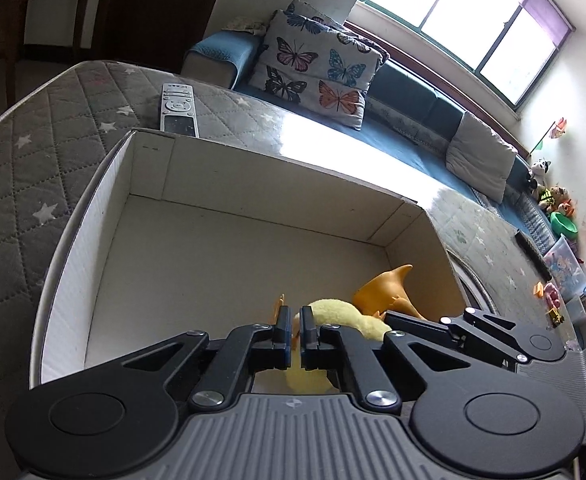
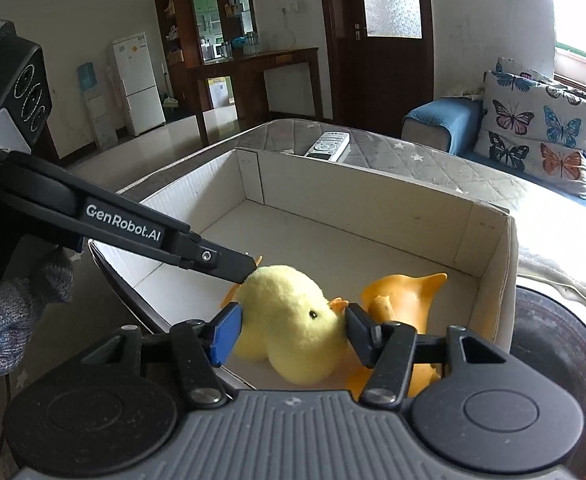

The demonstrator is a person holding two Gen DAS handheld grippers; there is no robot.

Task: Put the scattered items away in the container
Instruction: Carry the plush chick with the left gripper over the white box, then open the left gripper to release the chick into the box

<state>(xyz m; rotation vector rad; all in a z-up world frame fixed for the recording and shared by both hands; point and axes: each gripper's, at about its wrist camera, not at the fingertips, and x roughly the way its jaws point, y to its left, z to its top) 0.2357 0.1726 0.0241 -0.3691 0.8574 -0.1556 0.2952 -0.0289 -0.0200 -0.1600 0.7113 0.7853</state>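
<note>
Your right gripper [image 2: 291, 330] has its jaws around the plush duck's [image 2: 293, 320] body, pads touching both flanks; your left gripper's [image 1: 296, 330] jaws are pinched on its orange bit. The duck hangs low inside the cardboard box [image 2: 489, 236], beside an orange plastic toy [image 2: 405, 296].

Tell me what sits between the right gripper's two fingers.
In the right wrist view, the yellow plush duck lies between the right gripper fingers, low inside the cardboard box. The left gripper tip touches the duck's top.
</note>
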